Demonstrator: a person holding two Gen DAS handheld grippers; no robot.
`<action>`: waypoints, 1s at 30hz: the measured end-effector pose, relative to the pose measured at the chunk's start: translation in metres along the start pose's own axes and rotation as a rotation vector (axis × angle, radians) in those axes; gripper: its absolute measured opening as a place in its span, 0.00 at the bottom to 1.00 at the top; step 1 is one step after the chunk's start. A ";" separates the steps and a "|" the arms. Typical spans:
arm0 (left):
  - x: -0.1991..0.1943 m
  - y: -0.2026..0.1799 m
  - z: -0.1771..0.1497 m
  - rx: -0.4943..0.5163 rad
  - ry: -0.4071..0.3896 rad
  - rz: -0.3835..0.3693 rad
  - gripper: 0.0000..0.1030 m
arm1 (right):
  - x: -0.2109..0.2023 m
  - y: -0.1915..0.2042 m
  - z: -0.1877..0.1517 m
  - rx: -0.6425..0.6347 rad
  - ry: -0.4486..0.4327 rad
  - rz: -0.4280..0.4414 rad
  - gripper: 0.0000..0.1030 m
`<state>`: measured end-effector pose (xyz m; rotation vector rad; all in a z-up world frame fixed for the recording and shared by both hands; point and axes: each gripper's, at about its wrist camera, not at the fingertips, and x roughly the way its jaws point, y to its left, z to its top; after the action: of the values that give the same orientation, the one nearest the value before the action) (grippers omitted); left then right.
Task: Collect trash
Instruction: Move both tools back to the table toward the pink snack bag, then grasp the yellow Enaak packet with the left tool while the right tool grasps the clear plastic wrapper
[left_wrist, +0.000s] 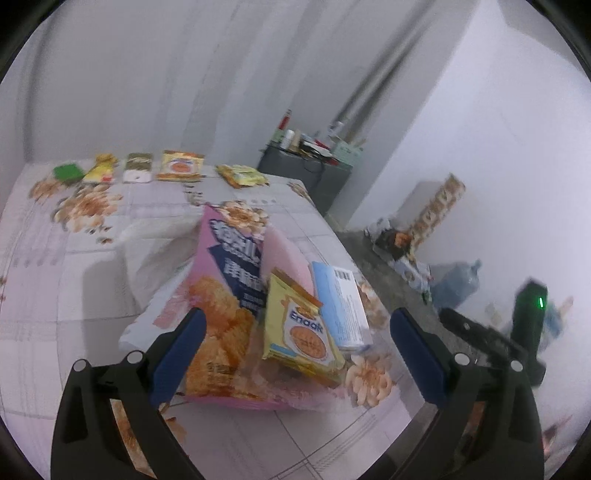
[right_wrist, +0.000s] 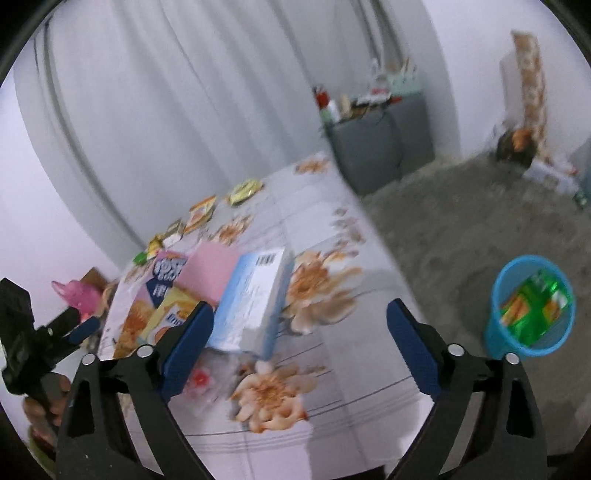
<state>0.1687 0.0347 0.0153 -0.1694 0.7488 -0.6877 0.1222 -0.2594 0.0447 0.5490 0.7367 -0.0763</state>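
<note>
1. Left gripper (left_wrist: 295, 336): jaws wide, nothing gripped. Pads straddle the trash pile from above; contact not clear.
2. Right gripper (right_wrist: 300, 332): jaws wide, nothing between the pads. Left finger (right_wrist: 188, 343) overlaps the edge of the blue box (right_wrist: 251, 299) in this view; touching or not, cannot tell.
3. Trash pile sits on the floral cloth (left_wrist: 74, 258) near the table's near-right corner: pink chip bag (left_wrist: 221, 295) standing tilted, yellow packet (left_wrist: 299, 328) leaning on it, blue box (left_wrist: 341, 306) just right of the packet.
4. More trash in a row along the far edge of the table: green packet (left_wrist: 66, 171), yellow wrapper (left_wrist: 99, 168), dark sachet (left_wrist: 138, 168), orange-yellow packet (left_wrist: 181, 166), crumpled yellow bag (left_wrist: 242, 175).
5. Blue bin (right_wrist: 532, 306) on the floor right of the table, well apart from the pile; green wrapper (right_wrist: 535, 310) already inside.
6. Left gripper also shows at the left edge of the right wrist view (right_wrist: 79, 325), with a hand (right_wrist: 40, 406) holding it.
7. Grey cabinet (left_wrist: 303, 173) with clutter behind the table. Both views motion-blurred.
</note>
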 end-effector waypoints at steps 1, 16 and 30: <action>0.003 -0.003 -0.002 0.017 0.003 -0.001 0.95 | 0.007 0.001 0.001 0.015 0.030 0.027 0.80; 0.071 -0.003 -0.010 0.054 0.168 0.087 0.66 | 0.079 0.000 0.004 0.159 0.284 0.176 0.71; 0.081 -0.004 -0.019 0.118 0.204 0.162 0.26 | 0.111 0.005 0.013 0.213 0.384 0.219 0.59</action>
<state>0.1963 -0.0178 -0.0437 0.0695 0.9039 -0.5983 0.2139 -0.2479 -0.0179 0.8584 1.0439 0.1604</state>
